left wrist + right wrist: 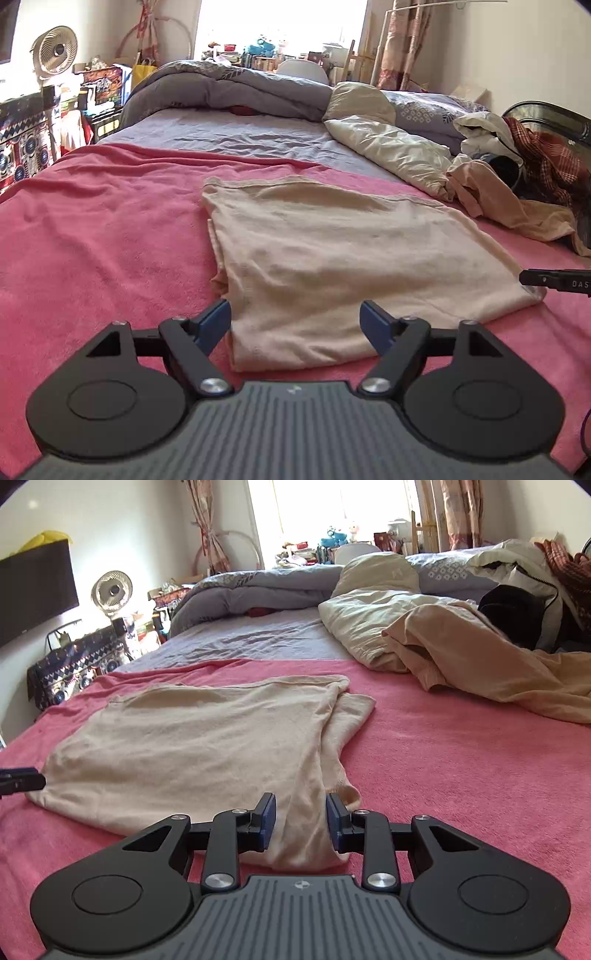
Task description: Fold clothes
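A cream garment (332,251) lies folded flat on the pink blanket (92,240). My left gripper (295,317) is open wide, just above the garment's near left corner, which sits between the fingers. In the right wrist view the same garment (184,746) spreads to the left, and its near right corner runs between the blue pads of my right gripper (302,821). That gripper is open with a narrower gap. My right gripper's tip (532,278) shows at the garment's right corner. My left gripper (22,781) shows at the left edge.
A heap of unfolded clothes, with a tan garment (480,657) on top, lies at the right on the pink blanket (461,775). A cream duvet (399,155) and grey comforter (229,88) lie farther back. A fan (55,48) and cluttered shelves stand left of the bed.
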A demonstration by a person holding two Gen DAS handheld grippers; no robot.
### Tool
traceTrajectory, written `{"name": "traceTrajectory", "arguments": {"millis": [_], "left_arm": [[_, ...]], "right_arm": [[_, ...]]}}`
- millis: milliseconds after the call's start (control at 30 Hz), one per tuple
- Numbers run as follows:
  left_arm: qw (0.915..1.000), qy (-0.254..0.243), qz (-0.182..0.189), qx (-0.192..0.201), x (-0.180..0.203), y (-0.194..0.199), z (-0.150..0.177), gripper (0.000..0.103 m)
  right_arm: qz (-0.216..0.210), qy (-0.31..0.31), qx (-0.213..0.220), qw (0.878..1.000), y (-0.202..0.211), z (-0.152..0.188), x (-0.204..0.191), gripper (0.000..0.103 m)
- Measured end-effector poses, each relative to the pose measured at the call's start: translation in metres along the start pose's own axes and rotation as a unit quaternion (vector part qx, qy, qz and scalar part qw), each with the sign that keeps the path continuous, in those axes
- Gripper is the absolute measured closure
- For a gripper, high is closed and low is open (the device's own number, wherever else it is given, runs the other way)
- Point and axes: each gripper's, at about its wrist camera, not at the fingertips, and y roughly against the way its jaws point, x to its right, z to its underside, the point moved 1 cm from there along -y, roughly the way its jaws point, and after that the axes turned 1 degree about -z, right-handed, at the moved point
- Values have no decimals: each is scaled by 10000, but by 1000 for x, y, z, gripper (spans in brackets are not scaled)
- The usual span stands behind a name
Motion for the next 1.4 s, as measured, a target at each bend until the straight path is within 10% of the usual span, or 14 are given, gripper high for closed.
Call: {"name": "traceTrajectory", "arguments": {"millis": [133, 467, 600, 900, 1067, 1167, 1400], "left_arm": [[9997, 94, -192, -119, -13, 6, 8, 25], [9994, 272, -225, -43, -30, 18, 8, 24], [9995, 313, -61, -65, -33, 17, 6, 24], [9933, 833, 783, -173, -41, -2, 6, 17], [9964, 52, 775, -344, -23, -10, 6, 9], [9956, 10, 872, -350, -23, -6, 7, 20], [9963, -61, 798, -326, -33, 3, 10, 30]], "right_arm": [[-275, -421, -58, 9987, 0, -7, 8, 96], [-841, -1548, 0, 9844, 15, -18, 34, 99], [-386, -1432, -254, 9886, 8, -4, 51, 98], [-562, -541, -110, 9969, 15, -6, 39, 76], [-896, -332, -221, 9952, 3, -8, 20, 52], [-451, -231, -314, 9982, 1, -4, 14, 95], [124, -213, -258, 9994, 17, 0, 4, 99]]}}
